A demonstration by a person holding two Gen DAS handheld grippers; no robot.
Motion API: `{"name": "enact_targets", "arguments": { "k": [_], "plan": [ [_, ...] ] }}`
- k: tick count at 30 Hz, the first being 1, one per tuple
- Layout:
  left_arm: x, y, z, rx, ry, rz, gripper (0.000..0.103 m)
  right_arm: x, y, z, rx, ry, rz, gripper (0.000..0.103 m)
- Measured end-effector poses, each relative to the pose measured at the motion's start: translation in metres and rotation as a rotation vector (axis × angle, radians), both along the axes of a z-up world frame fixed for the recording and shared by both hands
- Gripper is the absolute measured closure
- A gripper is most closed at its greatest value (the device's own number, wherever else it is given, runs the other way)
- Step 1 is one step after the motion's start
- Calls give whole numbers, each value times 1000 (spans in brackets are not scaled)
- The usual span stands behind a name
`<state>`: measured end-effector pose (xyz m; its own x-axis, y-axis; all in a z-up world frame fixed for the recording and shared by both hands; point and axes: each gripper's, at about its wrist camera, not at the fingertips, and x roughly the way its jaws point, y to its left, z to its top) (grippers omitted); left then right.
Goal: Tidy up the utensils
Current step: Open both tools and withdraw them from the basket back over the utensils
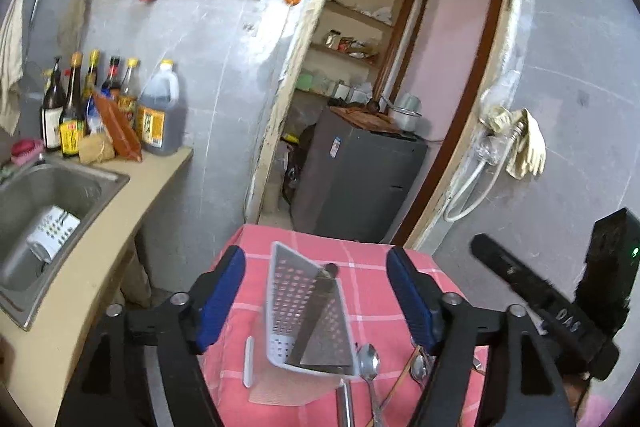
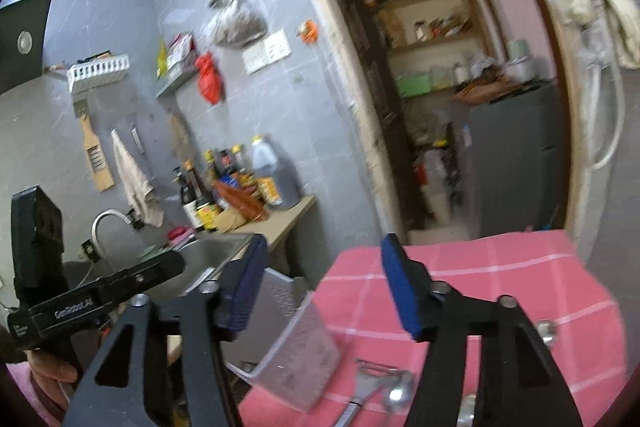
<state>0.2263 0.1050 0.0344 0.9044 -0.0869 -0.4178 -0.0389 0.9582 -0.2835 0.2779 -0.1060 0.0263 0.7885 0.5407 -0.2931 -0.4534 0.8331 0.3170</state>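
Note:
A white perforated utensil holder [image 1: 308, 311] lies tilted on the pink checked tablecloth [image 1: 400, 267], and a dark flat utensil [image 1: 316, 311] leans inside it. My left gripper [image 1: 315, 253] is open, its blue pads [image 1: 224, 291] standing apart on either side of the holder without touching it. Two metal spoons [image 1: 368, 359] lie just right of the holder. In the right wrist view my right gripper [image 2: 324, 243] is open and empty above the holder [image 2: 296, 359]. A metal peeler [image 2: 372, 379] and a spoon [image 2: 396, 395] lie below it.
A steel sink [image 1: 24, 195] to the left holds another white perforated holder [image 1: 52, 235]. Sauce bottles [image 1: 100, 107] crowd the counter's [image 1: 152, 179] back. Beyond the table's far edge a doorway opens onto a grey fridge [image 1: 360, 179]. A person's hand [image 2: 48, 371] holds the left device.

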Motion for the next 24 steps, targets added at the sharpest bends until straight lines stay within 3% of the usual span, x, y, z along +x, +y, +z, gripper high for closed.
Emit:
{"name": "enact_targets", "arguments": {
  "k": [6,11,16,24],
  "plan": [
    [-14,-40,4,38,-22,-22,9,-25,-57,14,-29,-36,-121,13],
    [-23,-74,0,73,-29,-60,6,-43,-97,14,-56,-32,-176,3],
    [-32,-111,-10,112,-38,-114,5,-61,-126,7,-96,-27,-214,2],
    [-38,-148,-33,99,-19,-137,4,-80,-156,-8,-150,-20,-256,1]
  ]
}}
